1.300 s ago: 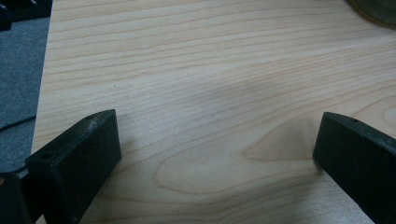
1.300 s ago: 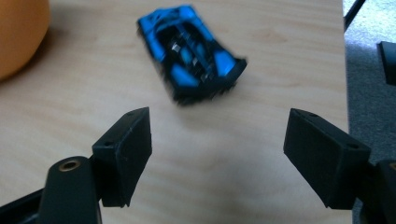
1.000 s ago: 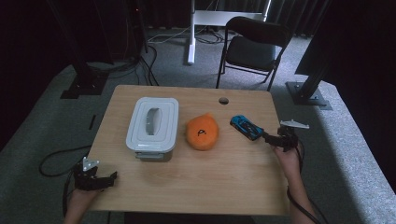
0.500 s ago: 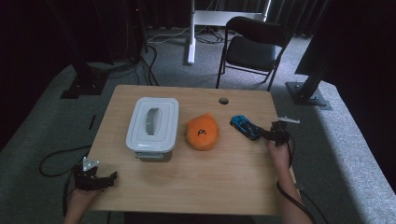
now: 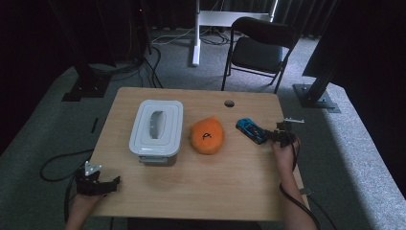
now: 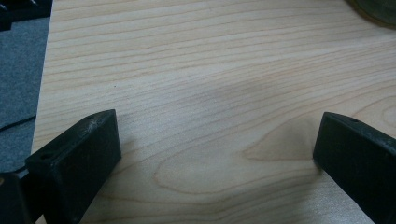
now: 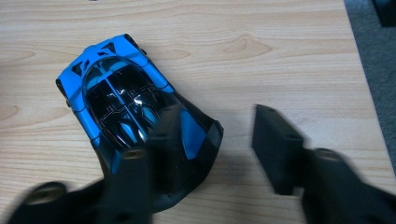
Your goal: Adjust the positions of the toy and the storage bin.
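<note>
On the desk [image 5: 201, 191], near its right edge, lay a blue toy car [image 7: 135, 107]. The right hand-held gripper [image 7: 215, 140] had just been closing, jaws still apart, one over the car's end, nothing gripped. The left hand-held gripper [image 6: 215, 154] was open at the near left corner. An orange plush [image 5: 207, 135] bore a small black mark, unreadable.

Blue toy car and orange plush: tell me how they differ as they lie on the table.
The blue toy car is hard, glossy and long, lying at a slant; the orange plush is soft, matt and roundish. The car is smaller than the plush. The car lies right at the right gripper, one jaw over its end, its jaws having just been closing; the plush lies apart from both grippers. Both rest on the wooden table, right of the white lidded box.
</note>
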A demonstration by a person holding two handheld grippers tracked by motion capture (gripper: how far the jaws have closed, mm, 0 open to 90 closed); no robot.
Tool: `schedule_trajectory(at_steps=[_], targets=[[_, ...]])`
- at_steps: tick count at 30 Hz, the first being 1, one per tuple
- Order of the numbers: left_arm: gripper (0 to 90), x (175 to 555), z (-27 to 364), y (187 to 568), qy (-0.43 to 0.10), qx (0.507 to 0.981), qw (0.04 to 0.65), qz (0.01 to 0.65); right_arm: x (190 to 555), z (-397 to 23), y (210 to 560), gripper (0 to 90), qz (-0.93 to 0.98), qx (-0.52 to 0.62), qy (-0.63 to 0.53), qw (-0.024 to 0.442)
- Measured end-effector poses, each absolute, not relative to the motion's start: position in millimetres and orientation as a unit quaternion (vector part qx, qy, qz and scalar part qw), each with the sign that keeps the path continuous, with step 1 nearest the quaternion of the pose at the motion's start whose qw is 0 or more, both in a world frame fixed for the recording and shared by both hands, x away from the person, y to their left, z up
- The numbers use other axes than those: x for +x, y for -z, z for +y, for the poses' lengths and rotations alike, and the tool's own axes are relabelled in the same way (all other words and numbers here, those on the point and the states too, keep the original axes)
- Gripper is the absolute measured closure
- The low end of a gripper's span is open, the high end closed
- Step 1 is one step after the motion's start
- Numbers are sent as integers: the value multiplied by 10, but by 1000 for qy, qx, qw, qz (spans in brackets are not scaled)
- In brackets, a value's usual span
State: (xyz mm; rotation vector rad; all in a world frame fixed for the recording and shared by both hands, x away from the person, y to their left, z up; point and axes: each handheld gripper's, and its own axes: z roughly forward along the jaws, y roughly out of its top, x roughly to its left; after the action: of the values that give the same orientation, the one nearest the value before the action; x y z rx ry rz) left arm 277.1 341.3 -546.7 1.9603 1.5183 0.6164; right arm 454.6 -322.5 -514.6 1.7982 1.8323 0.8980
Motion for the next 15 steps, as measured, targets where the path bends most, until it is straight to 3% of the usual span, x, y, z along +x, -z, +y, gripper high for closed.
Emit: schedule_trajectory(at_steps=[7, 15], targets=[[12, 2771, 3413, 5467, -231, 735, 289, 569, 4557, -3259, 5191, 688, 648, 657, -347, 170], [12, 2771, 3413, 5467, -231, 734, 289, 569, 4540, -3237, 5150, 782, 642, 665, -340, 173]])
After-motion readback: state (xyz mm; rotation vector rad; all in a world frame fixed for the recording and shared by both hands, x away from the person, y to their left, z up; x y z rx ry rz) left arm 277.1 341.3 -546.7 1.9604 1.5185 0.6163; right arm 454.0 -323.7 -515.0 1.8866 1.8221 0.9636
